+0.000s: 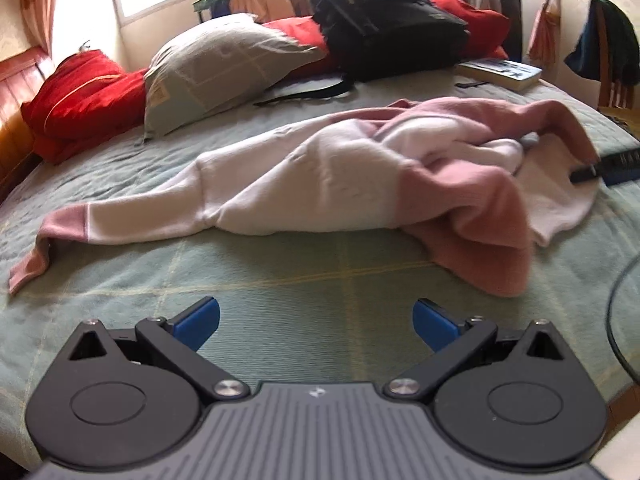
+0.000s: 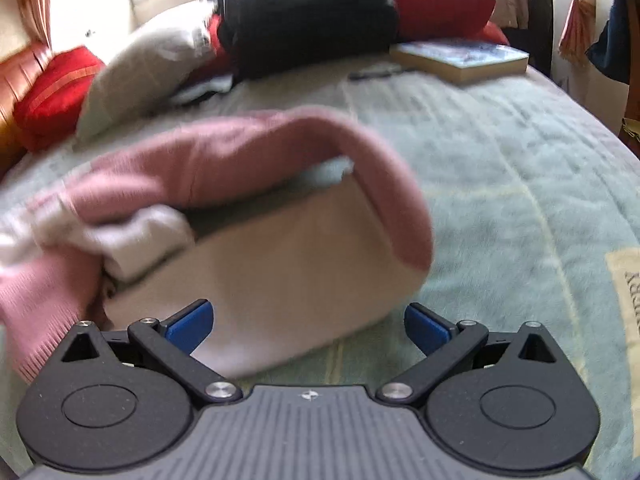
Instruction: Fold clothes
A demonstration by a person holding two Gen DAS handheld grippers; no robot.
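A pink and white sweater (image 1: 340, 176) lies crumpled across the green bedspread (image 1: 280, 292), one sleeve (image 1: 80, 224) stretched out to the left. My left gripper (image 1: 316, 322) hovers open over bare bedspread, short of the sweater. In the left wrist view, my right gripper (image 1: 608, 166) shows at the sweater's far right edge. In the right wrist view, my right gripper (image 2: 308, 326) stands open, with the sweater's pale hem (image 2: 280, 280) lying between its blue fingertips and a pink band (image 2: 280, 148) arching above. That view is blurred.
At the head of the bed lie red cushions (image 1: 80, 96), a grey pillow (image 1: 224, 64) and a black backpack (image 1: 384, 20). A book (image 1: 504, 72) rests at the far right. A wooden chair (image 1: 616, 80) with clothes stands past the right edge.
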